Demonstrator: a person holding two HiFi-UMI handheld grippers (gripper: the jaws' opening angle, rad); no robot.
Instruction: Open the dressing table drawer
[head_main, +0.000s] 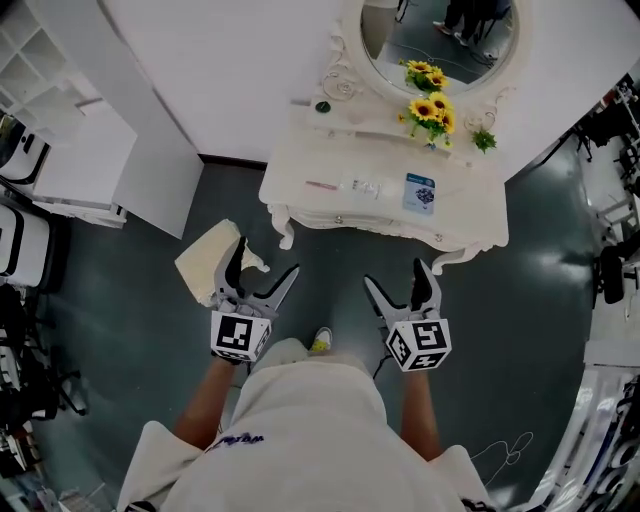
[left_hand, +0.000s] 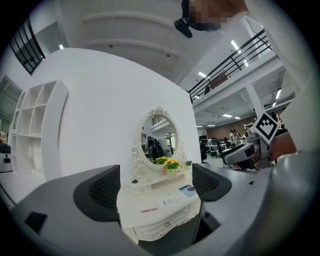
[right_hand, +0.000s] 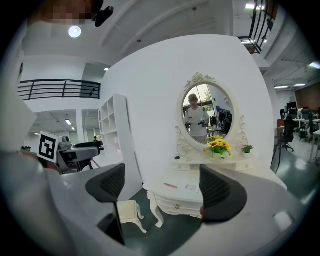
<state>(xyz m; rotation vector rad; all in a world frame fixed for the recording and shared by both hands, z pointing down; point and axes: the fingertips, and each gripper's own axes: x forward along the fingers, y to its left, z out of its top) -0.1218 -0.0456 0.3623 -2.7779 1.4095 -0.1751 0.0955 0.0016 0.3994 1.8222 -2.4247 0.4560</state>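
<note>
A white carved dressing table with an oval mirror stands against the white wall ahead. Its drawer front is closed, with a small knob showing; the knob shows in both gripper views too. My left gripper hovers open in front of the table's left leg, a short way off. My right gripper is open too, level with it below the table's right half. Nothing is between either pair of fingers.
A small cream stool stands just left of my left gripper. On the tabletop lie a pink pen, a clear packet and a blue card; sunflowers stand on the shelf. A white shelving unit is at the left.
</note>
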